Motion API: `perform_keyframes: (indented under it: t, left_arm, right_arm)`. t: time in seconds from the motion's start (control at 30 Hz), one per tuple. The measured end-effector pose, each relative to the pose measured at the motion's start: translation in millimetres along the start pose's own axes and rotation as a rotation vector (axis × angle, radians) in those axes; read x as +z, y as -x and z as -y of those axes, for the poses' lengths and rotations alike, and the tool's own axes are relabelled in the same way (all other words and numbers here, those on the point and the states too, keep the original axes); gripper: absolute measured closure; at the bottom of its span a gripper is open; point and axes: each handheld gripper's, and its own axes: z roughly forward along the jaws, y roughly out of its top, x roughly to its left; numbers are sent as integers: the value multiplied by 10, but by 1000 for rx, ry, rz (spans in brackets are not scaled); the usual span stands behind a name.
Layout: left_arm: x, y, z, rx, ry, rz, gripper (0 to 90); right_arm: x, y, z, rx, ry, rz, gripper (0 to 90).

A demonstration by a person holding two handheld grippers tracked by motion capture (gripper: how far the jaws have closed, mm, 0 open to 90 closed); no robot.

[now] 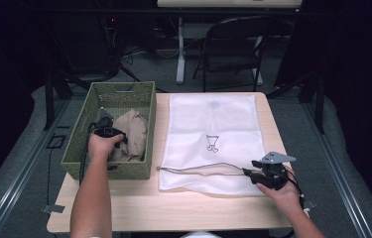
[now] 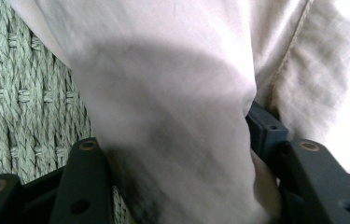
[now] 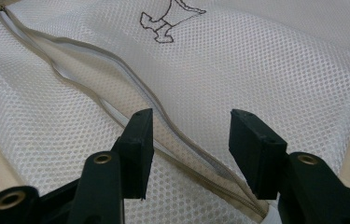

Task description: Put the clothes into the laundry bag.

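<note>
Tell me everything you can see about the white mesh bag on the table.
The white mesh bag lies flat on the wooden table, to the right of the green woven basket. It looks like fine honeycomb netting with a small dark outline drawing near its middle. A grey zipper runs along the edge nearest the person and is partly open. The right gripper hovers at that zipper with jaws apart, one on each side.

Olive-green woven basket at nine o'clock holds a beige cloth; at three o'clock, a white honeycomb-mesh bag with a black outline drawing and a grey-tan zip, on a pale wood table; both grippers' jaws are black
</note>
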Motion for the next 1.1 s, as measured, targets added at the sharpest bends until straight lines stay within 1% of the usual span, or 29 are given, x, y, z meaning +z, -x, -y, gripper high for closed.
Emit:
perform_keyframes:
  t: [0.1,0.13,0.17,0.23,0.27,0.3,0.37,0.47,0.5,0.63,0.73,0.77,0.8,0.83,0.87,0.97,1.0,1.03,1.1]
  left_arm:
    - [-13,12,8,-1,8,4,526]
    - [-16,16,11,-7,12,11,540]
    - [-22,12,12,-4,16,16,560]
    - [-29,5,11,0,15,22,569]
    - [-38,3,8,-10,15,34,591]
    - [-38,3,8,-10,15,34,598]
    - [-51,3,-1,-30,14,48,611]
    - [-61,12,-9,-33,11,50,620]
    - [-67,7,-16,-19,10,44,624]
    - [-87,15,-25,-18,12,41,634]
    - [-110,28,-30,-34,19,46,642]
    - [-117,18,-33,-16,21,41,644]
    - [-123,29,-30,-31,30,41,644]
    - [-138,20,-33,-15,29,37,646]
    - [-150,26,-34,-22,32,40,649]
    - [-185,26,-36,-18,38,36,655]
    - [-196,27,-36,-23,46,37,657]
    - [-214,16,-39,-14,46,38,657]
    - [-240,8,-36,-23,63,36,660]
  right_arm:
    - [1,0,0,0,0,1,501]
    - [0,0,0,1,0,2,501]
    - [1,1,0,0,2,2,501]
    - [1,2,0,0,1,3,501]
    - [1,-1,1,3,4,6,501]
    - [1,-1,1,3,4,6,501]
    - [-6,3,0,0,1,9,501]
    - [-7,7,0,1,1,10,501]
    - [-7,8,0,1,2,10,501]
    - [-7,9,1,1,2,11,501]
    - [-7,8,1,2,2,11,501]
    - [-8,8,1,2,2,11,501]
    - [-8,8,1,2,2,11,501]
    - [-8,8,1,1,2,12,501]
    - [-9,8,1,2,2,12,501]
    - [-7,9,1,2,1,10,501]
    - [-7,7,1,2,2,11,501]
    - [-7,7,1,2,2,11,501]
    - [-7,7,1,2,1,11,501]
